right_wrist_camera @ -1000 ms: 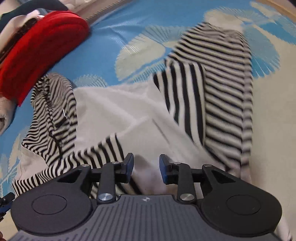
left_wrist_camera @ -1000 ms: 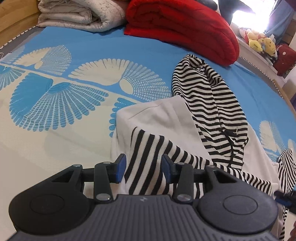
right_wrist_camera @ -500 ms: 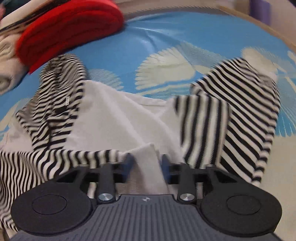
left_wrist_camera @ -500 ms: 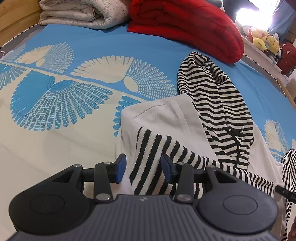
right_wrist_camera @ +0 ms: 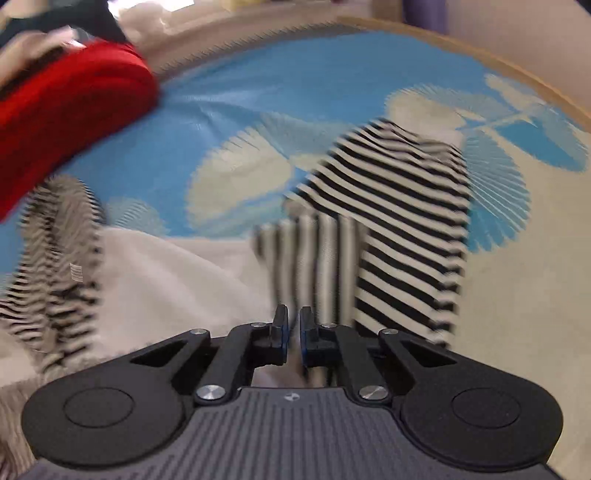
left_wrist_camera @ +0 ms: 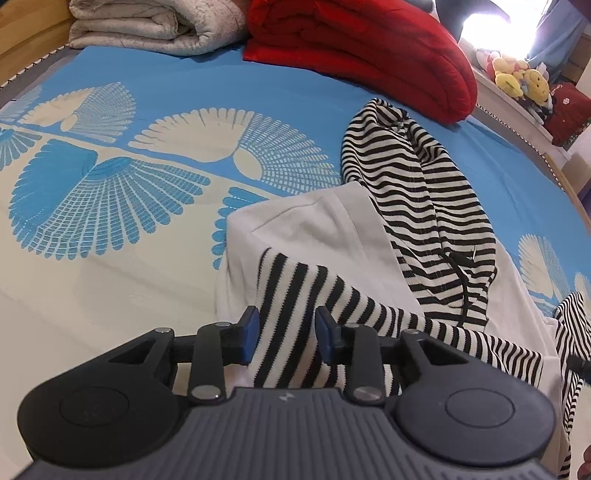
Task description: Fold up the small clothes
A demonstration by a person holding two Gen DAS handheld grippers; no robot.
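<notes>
Garment: I see a small white top (left_wrist_camera: 325, 236) with black-and-white striped sleeves and hood lying on the bed, near the middle of the blue sheet.
Hood: the striped hood (left_wrist_camera: 413, 177) stretches away from the white body toward the red blanket.
Near sleeve: a striped sleeve (left_wrist_camera: 295, 295) lies folded across the white body, its cuff end running between my left claw's blue pads.
Left claw: my left claw (left_wrist_camera: 284, 336) hangs over that sleeve; its jaws have just been closing yet stand apart, and the pads look clear of the cloth on either side.
Right claw: my right claw (right_wrist_camera: 291, 332) has just been closing and its jaws are nearly together; pale cloth sits in the slit between the pads, clamped at the white top's edge, as far as the blur lets me judge.
Far sleeve: in the right view another striped part (right_wrist_camera: 399, 221) lies spread beyond the white body.
Bed sheet: blue sheet (left_wrist_camera: 184, 110) printed with cream fan-shaped leaves, turning plain cream on the side of the top away from the blankets.
Red blanket: folded red blanket (left_wrist_camera: 369, 51) sits just beyond the hood.
Pale quilt: folded grey-white quilt (left_wrist_camera: 147, 26) lies beside the red blanket.
Room: soft toys (left_wrist_camera: 517, 77) sit on a ledge past the red blanket, under bright window glare.
Bed frame: wooden edge (right_wrist_camera: 480, 59) curves beyond the far sleeve.
</notes>
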